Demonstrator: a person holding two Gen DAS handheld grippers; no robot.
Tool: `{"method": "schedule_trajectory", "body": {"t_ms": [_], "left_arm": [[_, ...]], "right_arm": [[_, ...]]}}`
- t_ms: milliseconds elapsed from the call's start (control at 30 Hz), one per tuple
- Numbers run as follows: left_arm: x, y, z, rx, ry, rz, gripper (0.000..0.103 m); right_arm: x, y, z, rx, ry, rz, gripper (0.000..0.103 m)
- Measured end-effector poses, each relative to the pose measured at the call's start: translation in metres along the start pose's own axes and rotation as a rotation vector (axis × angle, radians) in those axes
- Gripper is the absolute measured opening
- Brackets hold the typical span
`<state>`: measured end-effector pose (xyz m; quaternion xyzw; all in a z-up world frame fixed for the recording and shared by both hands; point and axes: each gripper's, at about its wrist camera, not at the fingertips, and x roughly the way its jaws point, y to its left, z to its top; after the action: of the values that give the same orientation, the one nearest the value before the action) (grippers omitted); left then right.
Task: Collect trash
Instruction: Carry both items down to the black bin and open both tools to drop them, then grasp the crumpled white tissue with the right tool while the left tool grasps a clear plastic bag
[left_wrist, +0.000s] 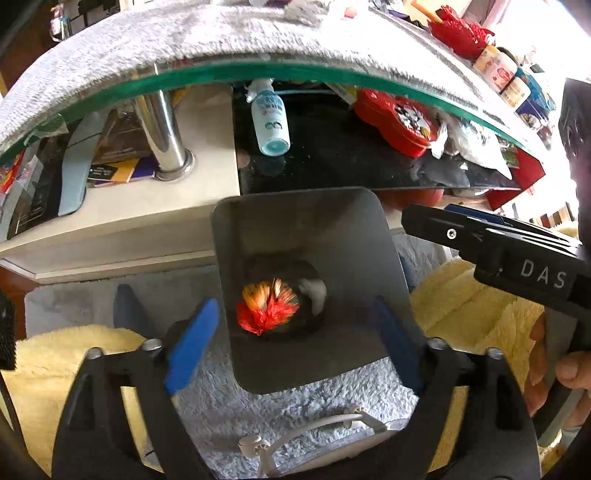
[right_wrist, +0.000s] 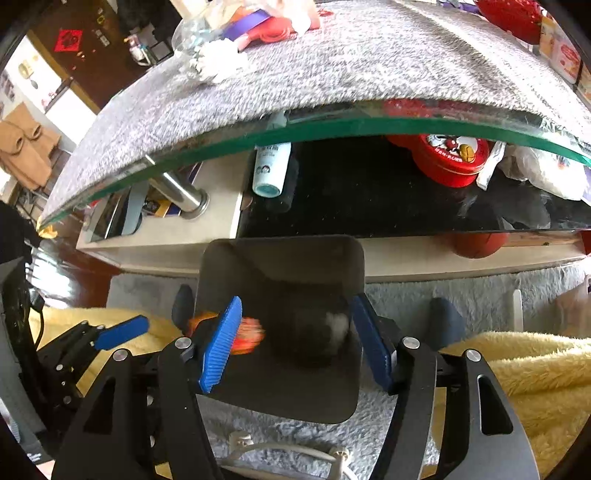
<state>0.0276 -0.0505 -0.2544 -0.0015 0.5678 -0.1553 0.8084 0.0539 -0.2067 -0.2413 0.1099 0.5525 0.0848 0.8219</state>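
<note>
Looking down past your two hand-held grippers, you see a dark gray bin (left_wrist: 310, 236) standing on the gray rug (left_wrist: 317, 410) against the counter's (left_wrist: 122, 225) lower shelf, with an orange-red wrapper (left_wrist: 266, 304) and a pale wad (left_wrist: 314, 293) lying in its bottom. Your left hand-held gripper (left_wrist: 291, 345) hangs over the bin with its blue pads spread apart and nothing between them, and your right hand-held gripper (right_wrist: 295, 345) is likewise wide apart and empty above the same opening. Around it lie yellow fleece (right_wrist: 532, 373), a white cable (left_wrist: 314, 430), a bottle (left_wrist: 271, 123) and a red tin (right_wrist: 448, 157) under the glass top (right_wrist: 332, 127), where crumpled white paper (right_wrist: 218, 59) sits on the gray mat (right_wrist: 369, 59).
</note>
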Motion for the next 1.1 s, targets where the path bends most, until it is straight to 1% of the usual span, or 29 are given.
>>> {"method": "schedule_trajectory", "body": {"t_ms": [167, 367, 500, 633, 800, 933, 1067, 1100], "left_arm": [[-0.01, 0.006, 0.006, -0.009, -0.027, 0.014, 0.091], [-0.038, 0.02, 0.025, -0.041, -0.107, 0.051, 0.094], [-0.062, 0.026, 0.045, -0.037, -0.163, 0.082, 0.094], [-0.078, 0.029, 0.067, -0.025, -0.202, 0.104, 0.094], [-0.087, 0.038, 0.094, -0.021, -0.229, 0.131, 0.094], [-0.09, 0.051, 0.112, -0.025, -0.246, 0.156, 0.093], [-0.091, 0.066, 0.126, -0.046, -0.248, 0.164, 0.088], [-0.091, 0.07, 0.13, -0.051, -0.248, 0.165, 0.088]], "right_arm": [[-0.014, -0.001, 0.009, 0.001, -0.04, -0.008, 0.067], [-0.047, 0.005, 0.036, -0.012, -0.144, -0.01, 0.069], [-0.061, 0.012, 0.057, -0.031, -0.19, -0.001, 0.07], [-0.068, 0.014, 0.082, -0.039, -0.221, 0.007, 0.07], [-0.066, 0.022, 0.107, -0.054, -0.23, 0.025, 0.07], [-0.051, 0.034, 0.123, -0.066, -0.216, 0.048, 0.07], [-0.034, 0.048, 0.135, -0.089, -0.192, 0.072, 0.069], [-0.03, 0.051, 0.138, -0.097, -0.185, 0.079, 0.065]]}}
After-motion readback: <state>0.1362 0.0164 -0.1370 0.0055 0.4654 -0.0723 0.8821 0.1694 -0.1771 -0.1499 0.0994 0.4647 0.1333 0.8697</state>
